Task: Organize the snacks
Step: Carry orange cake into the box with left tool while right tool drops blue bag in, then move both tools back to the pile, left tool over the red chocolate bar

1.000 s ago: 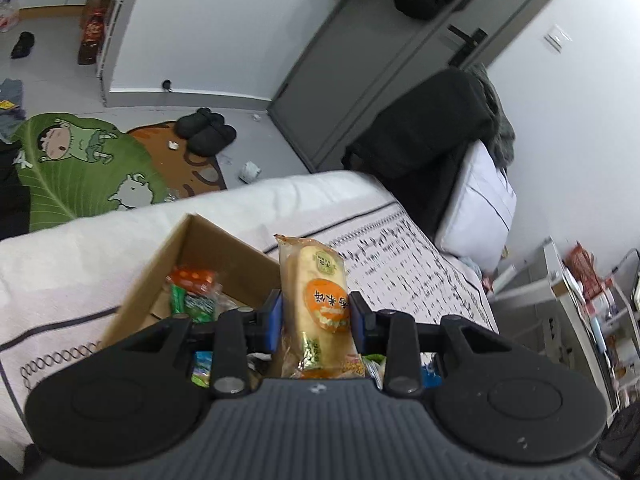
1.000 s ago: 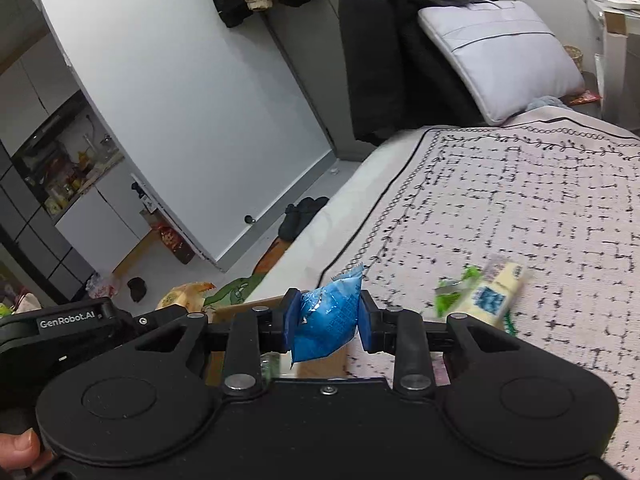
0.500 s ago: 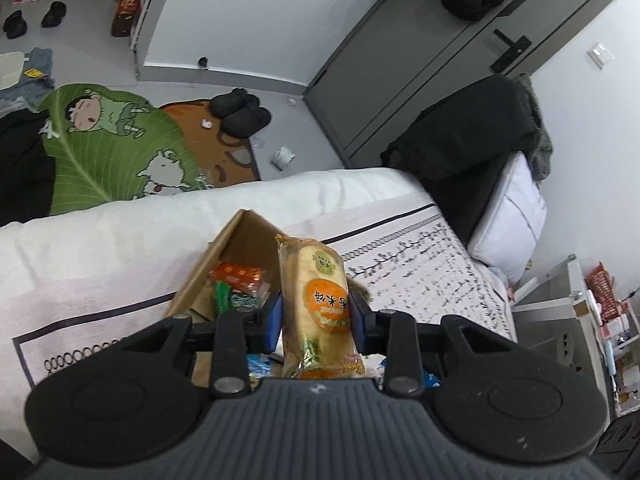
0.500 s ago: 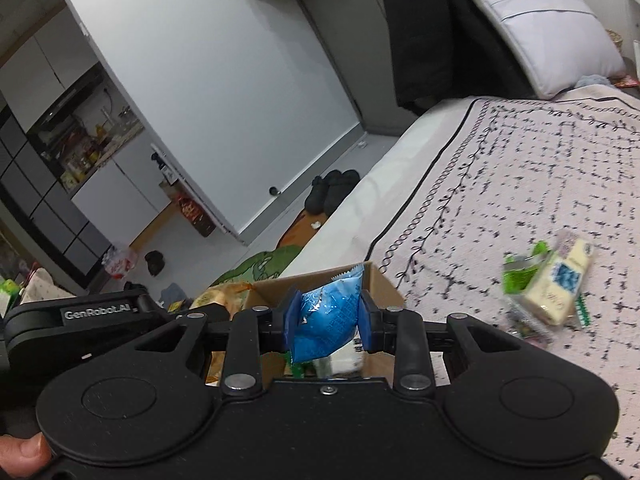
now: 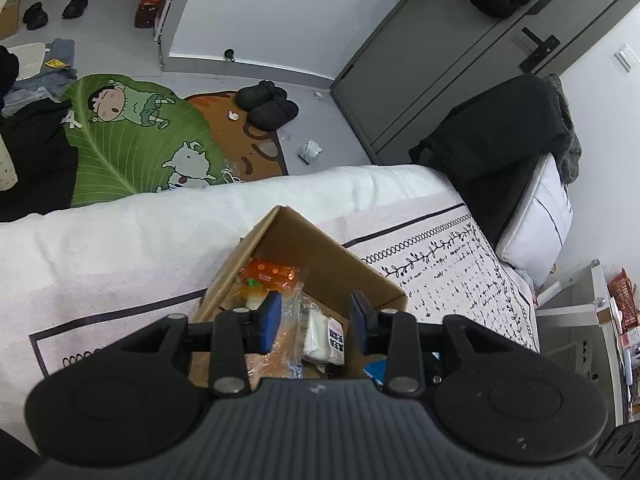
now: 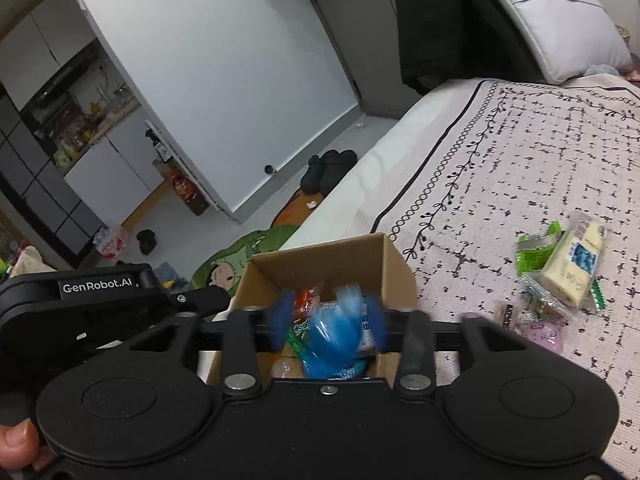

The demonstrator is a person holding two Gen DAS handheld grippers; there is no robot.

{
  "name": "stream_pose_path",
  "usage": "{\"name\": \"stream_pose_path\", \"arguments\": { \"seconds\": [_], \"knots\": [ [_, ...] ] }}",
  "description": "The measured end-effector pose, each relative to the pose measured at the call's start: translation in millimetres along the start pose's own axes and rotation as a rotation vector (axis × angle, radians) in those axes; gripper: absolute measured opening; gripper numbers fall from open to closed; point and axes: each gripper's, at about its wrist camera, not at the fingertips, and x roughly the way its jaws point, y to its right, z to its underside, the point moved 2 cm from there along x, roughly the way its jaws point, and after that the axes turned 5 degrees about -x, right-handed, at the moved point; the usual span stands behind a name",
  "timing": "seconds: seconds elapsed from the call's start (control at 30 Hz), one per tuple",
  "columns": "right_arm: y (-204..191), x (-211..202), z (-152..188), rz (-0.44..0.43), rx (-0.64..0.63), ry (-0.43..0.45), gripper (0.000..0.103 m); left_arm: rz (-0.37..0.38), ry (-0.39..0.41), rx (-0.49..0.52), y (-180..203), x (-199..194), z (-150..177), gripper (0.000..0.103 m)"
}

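An open cardboard box point(image 5: 320, 252) point(image 6: 396, 268) sits on the bed near its edge. Inside lie an orange snack point(image 5: 272, 274), a white packet point(image 5: 326, 332) and the yellow bread packet point(image 5: 276, 356). My left gripper point(image 5: 316, 322) hangs over the box; its jaws are opening and nothing is between them. My right gripper point(image 6: 330, 320) is above the same box with its jaws opening. The blue packet point(image 6: 334, 340) shows blurred between them, free of the pads. Loose on the blanket to the right lie a yellow-white packet point(image 6: 572, 268), a green one point(image 6: 534, 250) and a purple one point(image 6: 540, 332).
The left gripper's black body point(image 6: 100, 292) sits close beside the box. A thumb point(image 6: 16, 448) shows at the lower left. Beyond the bed edge point(image 5: 160, 216) are a floor mat point(image 5: 132, 140) and slippers point(image 5: 268, 104). A pillow point(image 6: 552, 16) and dark clothes point(image 5: 492, 136) lie at the bed's head.
Both grippers moved over the box. The left let go of the bread packet, which now lies in the box. The right jaws spread and the blue packet is slipping down.
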Motion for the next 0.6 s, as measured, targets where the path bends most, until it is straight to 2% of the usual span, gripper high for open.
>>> {"name": "stream_pose_path", "arguments": {
  "seconds": [0.1,0.2,0.37,0.43,0.6],
  "knots": [
    [4.0,-5.9,0.0,0.014,-0.005,0.003,0.053,-0.004,-0.008,-0.002,-0.5,1.5,0.0,0.039],
    [11.2,-13.7,0.5,0.05,-0.012,0.009,0.063,0.003,-0.02,-0.012,-1.0,3.2,1.2,0.047],
    [25.3,-28.1,0.7,0.099,-0.002,0.017,0.075,0.013,-0.022,-0.015,3.2,3.7,5.1,0.072],
    [29.4,-32.6,1.1,0.105,0.003,0.022,0.08,0.022,-0.025,-0.016,5.6,4.7,7.1,0.079],
    [40.7,-42.8,3.1,0.106,0.015,0.024,0.09,0.022,-0.037,0.024,16.7,7.0,14.9,0.083]
  ]
}}
